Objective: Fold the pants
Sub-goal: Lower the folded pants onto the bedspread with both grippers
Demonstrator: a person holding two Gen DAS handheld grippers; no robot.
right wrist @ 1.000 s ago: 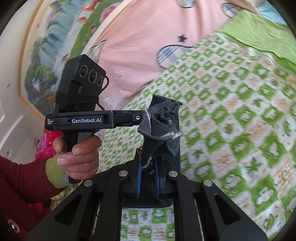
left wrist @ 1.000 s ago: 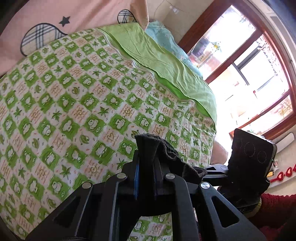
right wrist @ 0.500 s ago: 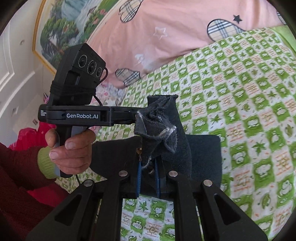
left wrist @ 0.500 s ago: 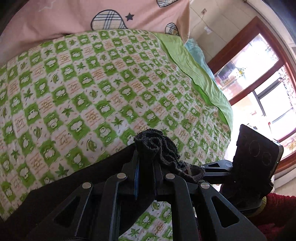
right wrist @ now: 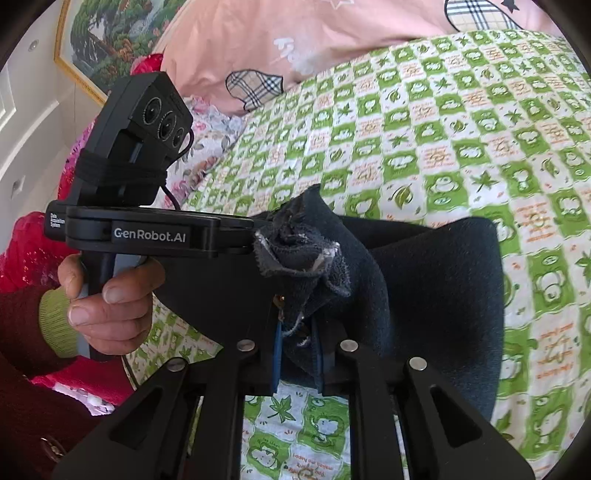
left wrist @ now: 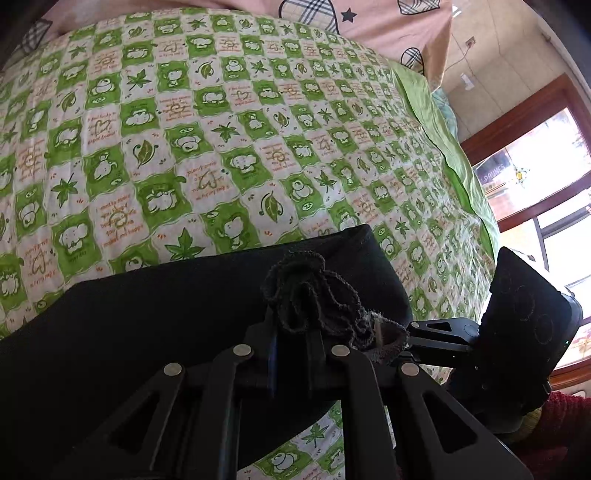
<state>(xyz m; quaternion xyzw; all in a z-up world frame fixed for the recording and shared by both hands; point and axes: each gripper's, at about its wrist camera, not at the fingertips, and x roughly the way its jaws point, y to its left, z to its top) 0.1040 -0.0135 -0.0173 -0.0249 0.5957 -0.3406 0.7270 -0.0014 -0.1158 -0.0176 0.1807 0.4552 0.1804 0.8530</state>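
Note:
The dark pants (left wrist: 147, 317) lie spread across the green-and-white checked bedspread (left wrist: 221, 147). My left gripper (left wrist: 291, 332) is shut on a bunched edge of the pants, held just above the cloth. My right gripper (right wrist: 297, 332) is shut on another bunched edge of the pants (right wrist: 443, 295), right beside the left gripper's tip. The right gripper's body (left wrist: 517, 332) shows at the right of the left wrist view. The left gripper's body (right wrist: 147, 236) and the hand holding it show at the left of the right wrist view.
A pink quilt (right wrist: 332, 44) with plaid patches lies at the head of the bed. A plain green sheet (left wrist: 443, 140) edges the far side, by a wood-framed window (left wrist: 535, 184). A framed picture (right wrist: 110, 33) hangs on the wall.
Both grippers have come down toward the bed with the pants' edges in them. More of the dark cloth now lies spread on the bedspread below them.

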